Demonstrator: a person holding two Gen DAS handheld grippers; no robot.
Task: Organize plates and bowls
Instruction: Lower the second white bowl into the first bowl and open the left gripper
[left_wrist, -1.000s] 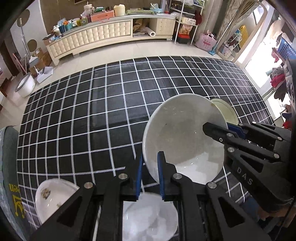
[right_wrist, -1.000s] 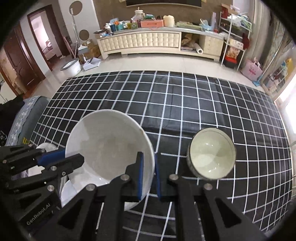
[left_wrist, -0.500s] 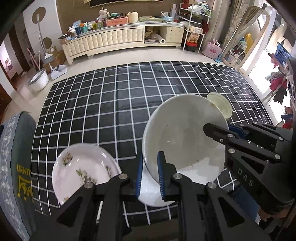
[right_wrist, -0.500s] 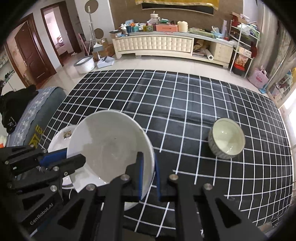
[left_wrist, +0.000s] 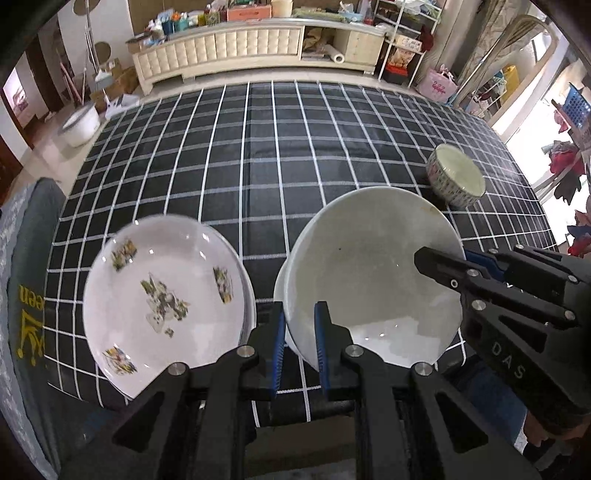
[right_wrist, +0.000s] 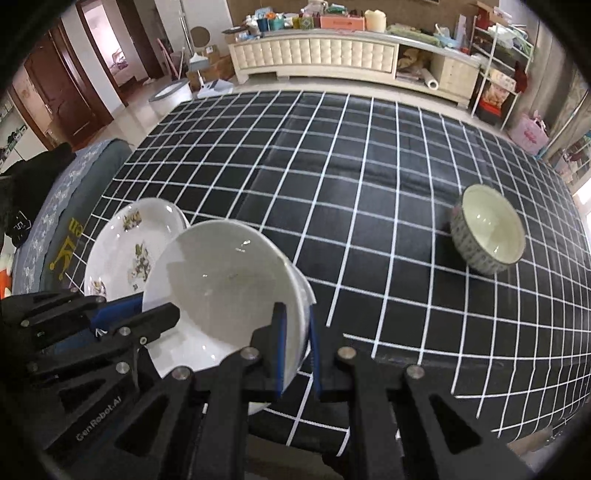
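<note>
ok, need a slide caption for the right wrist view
Both claws grip a large white bowl's rim above the checked tablecloth, between floral plate and patterned bowl.

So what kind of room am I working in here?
Most likely a home living room: a long tufted sideboard cluttered with household goods, a wooden door, and a table under a black grid tablecloth.

The right gripper (left_wrist: 461, 258) carries the letters "DAS" on its black body. The left gripper (right_wrist: 159, 317) carries "GenRobot.AI". Yellow print on the grey cushion (left_wrist: 22, 295) reads partly "een".
</note>
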